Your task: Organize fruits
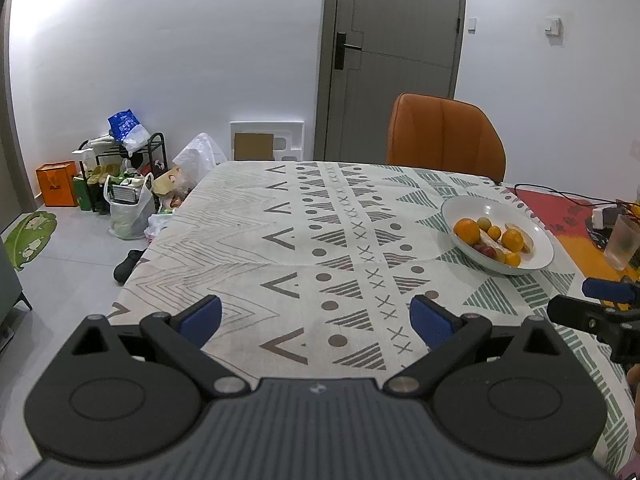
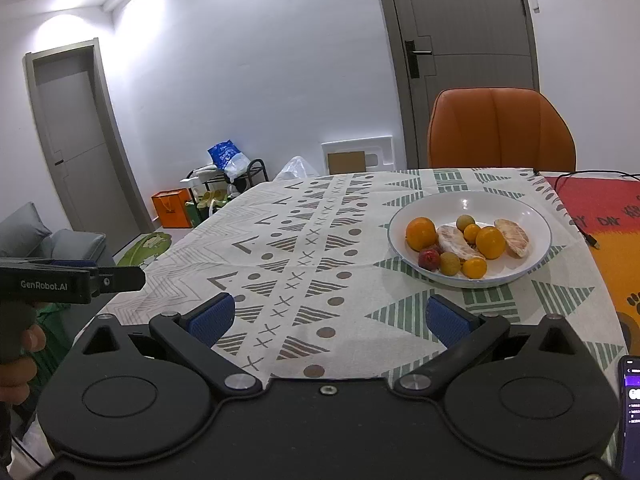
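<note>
Far left on the floor: an orange box [image 1: 57,184], a black shoe rack [image 1: 120,160] topped by a blue-and-white bag [image 1: 128,128], and white plastic bags [image 1: 130,208] stuffed with things too small to name. Beside them a foam packing tray [image 1: 267,141] leaning on the wall, a cardboard square in its recess.

Near, over the patterned tablecloth [image 1: 248,232]: left gripper [image 1: 316,318], blue pads spread wide, nothing between them, hovering above bare cloth. In the right wrist view, that same tool poking in at the left edge, held by a hand [image 2: 18,356].

Centre right: right gripper [image 2: 330,316], likewise spread wide and holding nothing, above the cloth and well short of the bowl.

Farther right, on the cloth: a white bowl [image 2: 532,216] with a thin blue rim, holding all the fruit. Inside, from left: a large orange [image 2: 421,233]; a red lychee-like fruit [image 2: 429,259] at its near side; a peeled citrus segment [image 2: 456,242]; a yellowish small fruit [image 2: 449,263] near the front; a greenish small round fruit [image 2: 465,223] toward the back; small oranges [image 2: 474,267]; a medium orange [image 2: 490,242]; a second peeled segment [image 2: 513,237] at the right. All touching or nearly so, clustered low in the bowl.

Behind the table, an orange chair [image 2: 500,132] before a grey door [image 2: 468,40]. Far right: a red-and-orange mat [image 2: 592,208] with a black cable [image 2: 576,178] lying on it, a clear plastic cup [image 1: 622,242], contents unclear, and a lit phone [image 2: 630,408] at the near right edge.
</note>
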A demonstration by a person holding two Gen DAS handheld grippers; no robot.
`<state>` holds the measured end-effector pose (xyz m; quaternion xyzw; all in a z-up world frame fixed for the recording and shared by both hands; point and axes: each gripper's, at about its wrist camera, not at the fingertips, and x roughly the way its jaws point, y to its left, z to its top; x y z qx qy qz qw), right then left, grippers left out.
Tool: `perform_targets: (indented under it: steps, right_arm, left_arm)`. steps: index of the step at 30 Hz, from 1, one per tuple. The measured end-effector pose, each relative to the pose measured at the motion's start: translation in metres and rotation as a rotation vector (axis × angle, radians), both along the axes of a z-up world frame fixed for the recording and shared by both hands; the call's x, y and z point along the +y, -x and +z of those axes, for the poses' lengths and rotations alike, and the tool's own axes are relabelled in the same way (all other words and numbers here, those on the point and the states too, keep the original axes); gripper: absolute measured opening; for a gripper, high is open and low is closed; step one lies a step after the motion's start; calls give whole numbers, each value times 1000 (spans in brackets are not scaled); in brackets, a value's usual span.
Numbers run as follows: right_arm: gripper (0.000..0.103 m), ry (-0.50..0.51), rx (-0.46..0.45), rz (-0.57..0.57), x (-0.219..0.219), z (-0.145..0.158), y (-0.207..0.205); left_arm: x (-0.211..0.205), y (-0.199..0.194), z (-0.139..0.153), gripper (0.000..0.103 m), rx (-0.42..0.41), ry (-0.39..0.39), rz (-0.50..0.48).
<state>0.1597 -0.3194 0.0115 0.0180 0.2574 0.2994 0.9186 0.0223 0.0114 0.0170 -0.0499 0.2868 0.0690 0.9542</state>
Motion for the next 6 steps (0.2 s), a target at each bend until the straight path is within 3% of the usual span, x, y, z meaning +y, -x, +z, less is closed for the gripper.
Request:
perform_targets:
  steps: [6]
  right_arm:
    - [103,2,2,-2,0,0,0]
  left_arm:
    - [-2,-1,-1,100,4,1,-9]
